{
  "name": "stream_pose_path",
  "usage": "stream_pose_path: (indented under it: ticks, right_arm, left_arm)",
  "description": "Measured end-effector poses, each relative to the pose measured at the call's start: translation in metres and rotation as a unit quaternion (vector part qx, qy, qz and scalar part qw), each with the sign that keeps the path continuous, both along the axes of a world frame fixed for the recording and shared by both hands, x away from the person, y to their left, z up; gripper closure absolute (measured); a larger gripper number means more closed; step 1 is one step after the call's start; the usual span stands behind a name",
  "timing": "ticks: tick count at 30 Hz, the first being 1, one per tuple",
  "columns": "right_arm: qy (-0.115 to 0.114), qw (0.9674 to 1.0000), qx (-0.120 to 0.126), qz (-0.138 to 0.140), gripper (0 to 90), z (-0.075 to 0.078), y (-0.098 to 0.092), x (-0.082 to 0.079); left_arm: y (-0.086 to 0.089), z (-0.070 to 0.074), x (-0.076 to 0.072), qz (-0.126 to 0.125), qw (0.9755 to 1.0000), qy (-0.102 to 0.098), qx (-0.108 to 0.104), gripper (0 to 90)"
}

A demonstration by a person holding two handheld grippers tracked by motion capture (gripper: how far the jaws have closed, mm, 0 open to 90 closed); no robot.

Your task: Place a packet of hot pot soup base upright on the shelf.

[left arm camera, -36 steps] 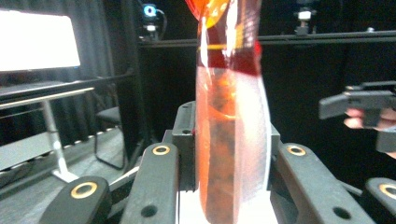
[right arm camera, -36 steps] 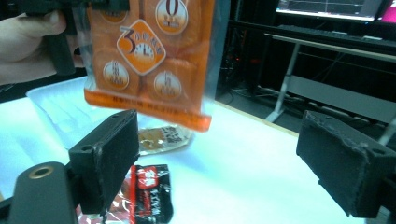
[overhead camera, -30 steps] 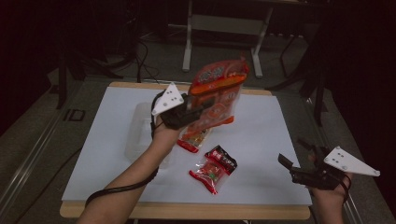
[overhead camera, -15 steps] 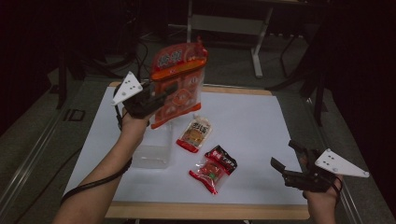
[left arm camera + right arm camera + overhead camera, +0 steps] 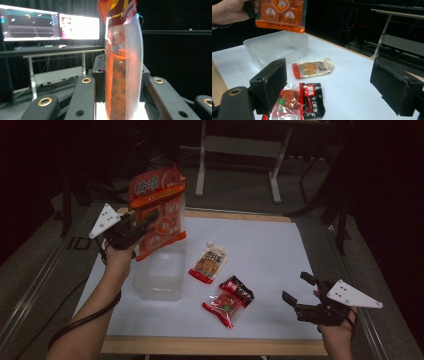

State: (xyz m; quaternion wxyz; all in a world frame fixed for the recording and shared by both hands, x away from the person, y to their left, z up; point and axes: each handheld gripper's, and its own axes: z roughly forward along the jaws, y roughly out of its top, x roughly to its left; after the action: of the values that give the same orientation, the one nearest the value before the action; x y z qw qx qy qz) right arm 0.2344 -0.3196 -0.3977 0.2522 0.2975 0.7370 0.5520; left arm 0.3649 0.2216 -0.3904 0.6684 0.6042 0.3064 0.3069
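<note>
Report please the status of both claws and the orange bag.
Left claw shut on orange bag, above clear tub. Right claw open, empty. Nothing blocking the tub.

The big snack bag (image 5: 157, 215) is orange with a red top, white characters and a clear window. The box (image 5: 161, 272) is clear and frosted. One small packet (image 5: 208, 262) is cream and yellow with a red edge; the other packet (image 5: 228, 300) is red and black. The table (image 5: 270, 250) is white with a light wood rim.
</note>
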Motion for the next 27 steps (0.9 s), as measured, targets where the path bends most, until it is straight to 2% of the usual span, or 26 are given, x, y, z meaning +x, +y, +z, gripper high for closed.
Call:
stream_pose_path:
  ticks: [2, 5, 7, 11, 12, 15, 18, 19, 20, 24, 26, 27]
  right_arm:
    - [0.0, 1.0, 0.0, 0.001, 13.6, -0.001, 0.0, 0.001]
    - [0.001, 1.0, 0.0, 0.002, 13.6, -0.002, 0.001, 0.001]
    - [0.003, 1.0, 0.001, 0.004, 13.7, -0.003, 0.001, 0.002]
    - [0.004, 1.0, 0.001, 0.005, 13.7, -0.003, 0.0, 0.001]
    - [0.004, 1.0, 0.001, 0.005, 13.7, -0.004, 0.0, 0.002]
    - [0.005, 1.0, 0.003, 0.007, 13.7, -0.004, -0.001, 0.002]
    - [0.007, 0.9999, 0.004, 0.007, 13.8, -0.005, -0.002, 0.002]
    - [0.007, 0.9999, 0.006, 0.007, 13.8, -0.005, -0.002, 0.002]
    - [0.006, 0.9999, 0.006, 0.007, 13.8, -0.005, -0.002, 0.002]
    - [0.006, 0.9999, 0.005, 0.008, 13.8, -0.004, -0.003, 0.001]
    - [0.006, 0.9999, 0.007, 0.008, 13.8, -0.004, -0.004, 0.001]
    - [0.006, 0.9999, 0.007, 0.008, 13.8, -0.004, -0.004, 0.001]
  left_arm:
    - [0.003, -0.007, 0.002, 0.009, 0.9999, 0.006, -0.005, 71.2]
    - [0.004, -0.014, 0.004, 0.015, 0.9998, 0.012, -0.003, 71.2]
    - [0.004, -0.023, 0.008, 0.018, 0.9996, 0.023, -0.002, 71.2]
    - [0.004, -0.03, 0.012, 0.015, 0.9993, 0.034, 0.006, 71.2]
    - [0.002, -0.034, 0.014, 0.016, 0.9988, 0.044, 0.015, 71.2]
    - [-0.001, -0.038, 0.018, 0.014, 0.9982, 0.05, 0.031, 71.2]
    - [-0.001, -0.039, 0.019, 0.013, 0.998, 0.054, 0.031, 71.2]
    - [-0.004, -0.043, 0.025, 0.01, 0.9978, 0.061, 0.024, 71.2]
    - [-0.005, -0.043, 0.027, 0.009, 0.9976, 0.063, 0.027, 71.2]
    - [-0.008, -0.044, 0.031, 0.009, 0.9963, 0.076, 0.038, 71.3]
    - [-0.01, -0.049, 0.035, 0.008, 0.9944, 0.091, 0.053, 71.3]
    - [-0.01, -0.049, 0.035, 0.008, 0.9944, 0.091, 0.053, 71.3]
